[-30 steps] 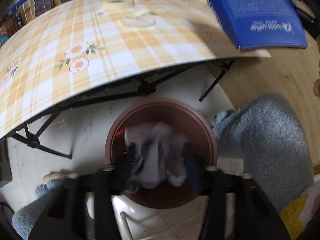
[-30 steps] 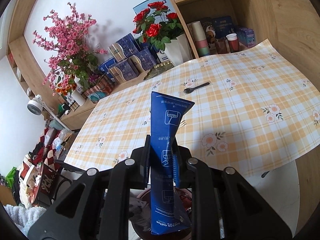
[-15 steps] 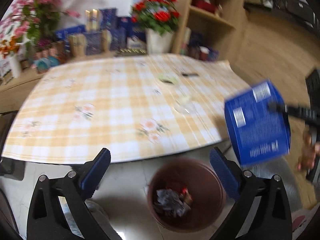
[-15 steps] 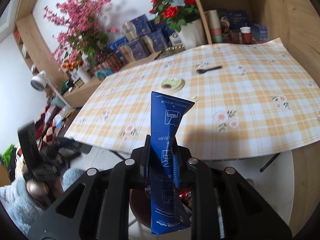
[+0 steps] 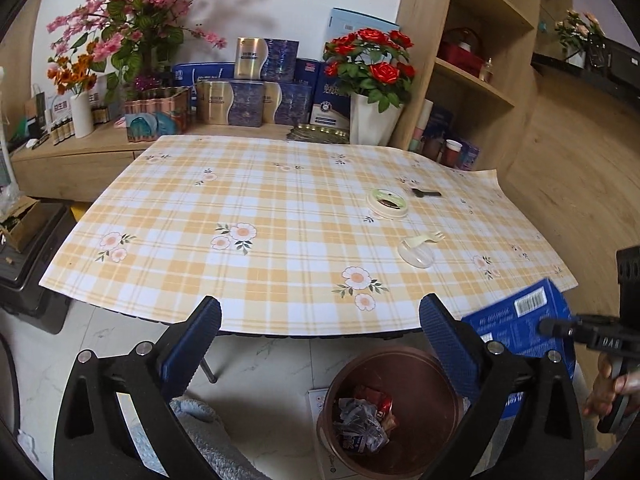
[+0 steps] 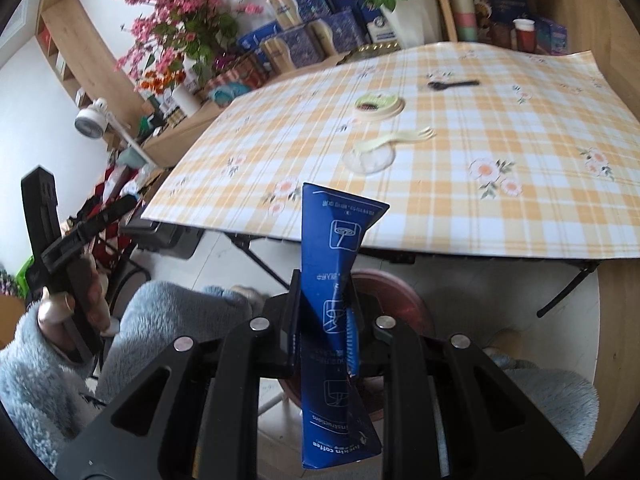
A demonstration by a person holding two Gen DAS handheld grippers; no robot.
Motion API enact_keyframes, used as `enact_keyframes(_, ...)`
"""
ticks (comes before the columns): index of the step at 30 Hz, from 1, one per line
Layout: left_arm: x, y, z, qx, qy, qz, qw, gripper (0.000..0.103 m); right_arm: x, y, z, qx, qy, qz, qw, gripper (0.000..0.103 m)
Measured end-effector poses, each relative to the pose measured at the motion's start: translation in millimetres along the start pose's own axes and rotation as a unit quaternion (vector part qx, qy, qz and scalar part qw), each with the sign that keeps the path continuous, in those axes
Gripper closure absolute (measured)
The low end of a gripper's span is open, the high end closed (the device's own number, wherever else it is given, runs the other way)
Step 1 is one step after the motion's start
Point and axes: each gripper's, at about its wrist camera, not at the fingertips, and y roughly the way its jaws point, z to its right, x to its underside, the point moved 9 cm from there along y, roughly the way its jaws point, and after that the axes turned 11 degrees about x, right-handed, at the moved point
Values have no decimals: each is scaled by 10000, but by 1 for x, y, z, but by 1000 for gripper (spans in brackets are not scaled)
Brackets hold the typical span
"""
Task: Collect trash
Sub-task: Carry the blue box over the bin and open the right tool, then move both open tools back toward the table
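My right gripper [image 6: 322, 312] is shut on a blue coffee box [image 6: 334, 276], flattened and upright, held above the brown trash bin [image 6: 404, 300]. In the left wrist view the box [image 5: 516, 324] hangs at the right, over the bin [image 5: 420, 368], which holds crumpled wrappers [image 5: 364, 420]. My left gripper [image 5: 320, 340] is open and empty, above the floor beside the bin. On the checked table [image 5: 280, 216] lie a round lid [image 5: 387, 202], a clear lid with a cream spork [image 5: 418, 250] and a black spoon [image 5: 426, 193].
Flower vases [image 5: 374, 120], gift boxes [image 5: 248, 100] and wooden shelves [image 5: 472, 80] stand behind the table. The table's black folding legs [image 6: 260, 260] are close to the bin. My legs in grey fleece [image 6: 160, 316] are beside the bin.
My left gripper has let trash fall into the bin, opened wide and risen to look over the table. My right gripper has carried the blue box down from over the table to above the bin.
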Motion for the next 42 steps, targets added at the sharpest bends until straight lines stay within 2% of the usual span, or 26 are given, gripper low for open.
enact_keyframes(10,8,1,-13,-176,-24,-33,9998,6,32,39,-6,-50,-114,-705,9974,82)
enact_keyframes(16,13,3,-24,-241,-105,-109,9996,6,54,73,-5,137,-197,-1253,9918,82)
enact_keyframes(28,20,17,-25,-197,-121,-222,9995,6,56,123,6,839,-448,-1547,9834,81)
enact_keyframes(30,21,21,-25,-180,-126,-241,9995,6,59,132,4,806,-406,-1657,9820,69)
enact_keyframes(32,21,24,-25,-162,-163,-255,9994,6,56,132,-3,630,-363,-1641,9838,35)
enact_keyframes(35,19,31,-23,-108,-186,-319,9993,6,46,124,-14,469,-467,-1437,9874,17)
enact_keyframes(37,16,33,-18,-90,-130,-311,9994,6,38,116,-16,410,-467,-1301,9895,8)
enact_keyframes(42,4,36,-8,-36,-45,-215,9998,6,12,90,-6,415,-438,-783,9951,6)
